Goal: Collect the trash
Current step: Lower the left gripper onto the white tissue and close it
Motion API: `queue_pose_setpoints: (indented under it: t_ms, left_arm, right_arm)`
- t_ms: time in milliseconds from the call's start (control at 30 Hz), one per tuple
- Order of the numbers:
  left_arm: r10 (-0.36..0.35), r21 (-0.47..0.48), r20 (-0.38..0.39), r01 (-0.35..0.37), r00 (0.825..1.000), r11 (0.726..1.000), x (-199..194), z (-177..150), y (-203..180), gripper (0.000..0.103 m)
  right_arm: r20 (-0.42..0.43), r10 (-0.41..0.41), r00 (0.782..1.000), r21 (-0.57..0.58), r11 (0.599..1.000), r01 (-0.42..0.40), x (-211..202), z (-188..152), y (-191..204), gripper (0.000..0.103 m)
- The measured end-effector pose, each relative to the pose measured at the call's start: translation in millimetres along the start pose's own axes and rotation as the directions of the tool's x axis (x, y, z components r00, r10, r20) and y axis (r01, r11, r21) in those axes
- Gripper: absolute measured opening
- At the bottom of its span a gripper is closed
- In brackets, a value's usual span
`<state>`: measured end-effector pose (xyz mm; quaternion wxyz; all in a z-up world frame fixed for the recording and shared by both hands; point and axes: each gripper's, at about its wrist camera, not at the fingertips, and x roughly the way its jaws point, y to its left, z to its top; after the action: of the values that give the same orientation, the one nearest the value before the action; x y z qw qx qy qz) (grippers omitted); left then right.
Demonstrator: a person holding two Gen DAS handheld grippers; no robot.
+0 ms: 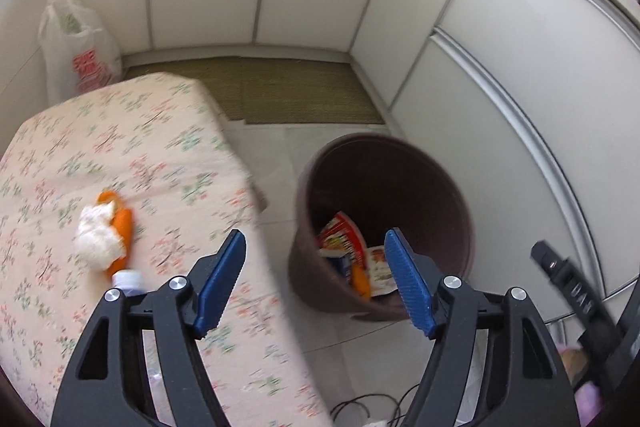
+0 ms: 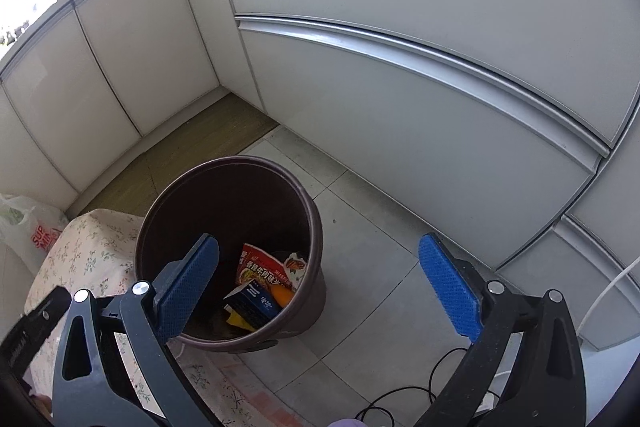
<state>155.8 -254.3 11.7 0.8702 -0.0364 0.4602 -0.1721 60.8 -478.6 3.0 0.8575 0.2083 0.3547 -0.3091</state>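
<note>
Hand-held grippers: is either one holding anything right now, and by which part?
Nothing is held. The left hand-held gripper and the right hand-held gripper are both open and empty, above the bin.

One brown bin [image 2: 312, 227], two open grippers [image 1: 316, 279] [image 2: 320, 291], one plastic bag [image 1: 76, 43] upper left, one floral-covered table [image 1: 120, 147], one green mat [image 1: 304, 95]

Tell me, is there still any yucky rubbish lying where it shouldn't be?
Yes. A crumpled white tissue with orange peel lies on the flowery tablecloth, and a small bottle sits beside it. The other trash is already down in the brown bin on the floor.
</note>
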Motion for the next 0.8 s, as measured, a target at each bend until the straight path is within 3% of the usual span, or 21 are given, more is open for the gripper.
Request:
queue_pose_setpoints:
  t_ms: [333,533,633,800]
  left_arm:
    - [0.129,-0.158,-0.062,-0.138,0.99,0.978,-17,-29,113,0.071]
    - [0.149,-0.316,-0.109,-0.176,0.983,0.932,-3,-25,170,0.071]
    - [0.169,-0.359,-0.128,-0.204,0.977,0.911,10,-19,190,0.071]
    - [0.141,-0.423,-0.15,-0.192,0.979,0.886,35,-11,211,0.071]
  right_arm:
    - [-0.021,0.031,0.999,-0.159,0.987,-0.034,-1,-15,51,0.096]
    - [-0.03,0.051,0.998,-0.236,0.97,-0.056,-5,-29,77,0.096]
    - [-0.038,0.068,0.997,-0.289,0.954,-0.077,-9,-37,91,0.096]
    - [-0.053,0.091,0.994,-0.354,0.93,-0.104,-12,-48,111,0.096]
